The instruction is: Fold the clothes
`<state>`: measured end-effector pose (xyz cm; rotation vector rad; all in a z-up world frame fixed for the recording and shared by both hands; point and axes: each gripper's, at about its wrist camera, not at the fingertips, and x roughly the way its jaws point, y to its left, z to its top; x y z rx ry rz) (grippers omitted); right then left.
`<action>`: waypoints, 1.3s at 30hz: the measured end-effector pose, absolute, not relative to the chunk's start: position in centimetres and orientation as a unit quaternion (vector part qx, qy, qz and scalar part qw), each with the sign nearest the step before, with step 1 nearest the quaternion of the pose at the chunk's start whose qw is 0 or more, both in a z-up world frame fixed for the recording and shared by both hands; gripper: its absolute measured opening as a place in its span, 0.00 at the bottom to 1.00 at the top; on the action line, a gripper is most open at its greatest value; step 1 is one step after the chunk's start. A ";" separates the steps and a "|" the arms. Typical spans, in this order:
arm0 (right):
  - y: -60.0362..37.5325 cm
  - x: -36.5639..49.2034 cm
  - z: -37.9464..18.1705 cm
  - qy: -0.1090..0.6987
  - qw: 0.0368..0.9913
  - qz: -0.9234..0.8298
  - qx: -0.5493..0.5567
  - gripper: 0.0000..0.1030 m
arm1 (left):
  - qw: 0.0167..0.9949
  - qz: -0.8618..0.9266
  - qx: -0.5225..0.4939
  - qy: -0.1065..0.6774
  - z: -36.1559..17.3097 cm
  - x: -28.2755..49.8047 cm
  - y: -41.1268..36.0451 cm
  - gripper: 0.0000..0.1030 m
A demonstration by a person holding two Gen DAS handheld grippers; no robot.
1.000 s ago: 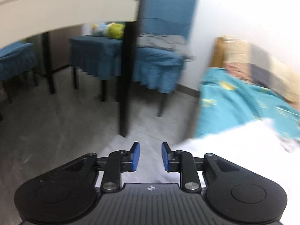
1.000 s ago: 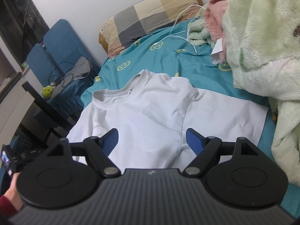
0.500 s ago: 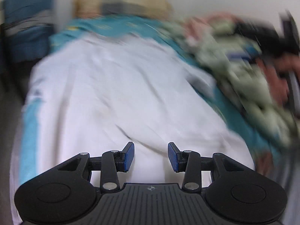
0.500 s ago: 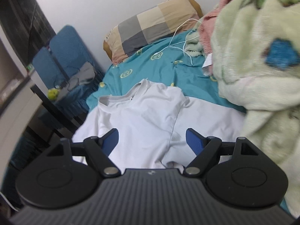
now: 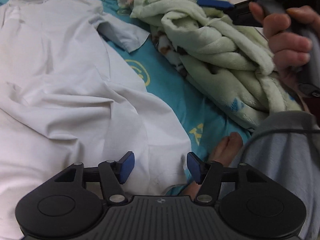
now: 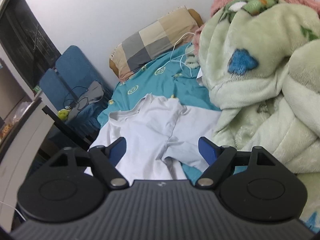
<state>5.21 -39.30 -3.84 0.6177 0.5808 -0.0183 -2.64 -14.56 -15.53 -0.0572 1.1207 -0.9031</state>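
A white T-shirt [image 5: 66, 84] is spread flat on the bed [image 5: 170, 84], along its near edge, beside a green blanket [image 5: 226, 56]. The left gripper [image 5: 160, 167] is held above the hem, fingers partly apart, nothing gripped. The right gripper [image 6: 162, 151] is held wide open, empty.

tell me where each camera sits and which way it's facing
Left wrist: sits on the left gripper, angled down at the white cotton t-shirt on the teal patterned bedsheet; shows its open blue pads, the person's right hand and a grey sleeve.
Right wrist: sits on the open right gripper, facing along the bed to the checked pillow and blue chairs.
Shared: t-shirt, bedsheet, pale green fleece blanket.
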 end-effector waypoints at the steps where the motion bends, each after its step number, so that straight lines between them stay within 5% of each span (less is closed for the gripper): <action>1: -39.4 5.3 -4.0 0.282 0.909 -0.006 0.306 0.78 | 0.751 -0.410 -0.025 0.516 -16.0 -2.5 -15.0 0.30; 3: -39.6 5.6 -4.6 0.289 0.902 -0.001 0.322 0.78 | 0.753 -0.407 -0.016 0.517 -16.2 -2.7 -15.4 0.05; 16: -39.2 8.1 -8.1 0.331 0.847 0.035 0.414 0.78 | 0.710 -0.422 -0.055 0.561 -15.9 -3.9 -14.7 0.03; 21: -38.7 9.3 -10.2 0.343 0.817 0.029 0.462 0.80 | 0.744 -0.409 -0.055 0.526 -12.1 -2.4 -11.6 0.46; 28: -36.8 11.3 -14.0 0.340 0.766 -0.002 0.546 0.80 | 0.834 -0.318 -0.076 0.445 -8.1 3.5 -5.3 0.61; 39: -36.8 14.2 -20.2 0.248 0.733 -0.152 0.615 0.81 | 0.871 -0.174 -0.177 0.423 -11.7 9.7 2.4 0.63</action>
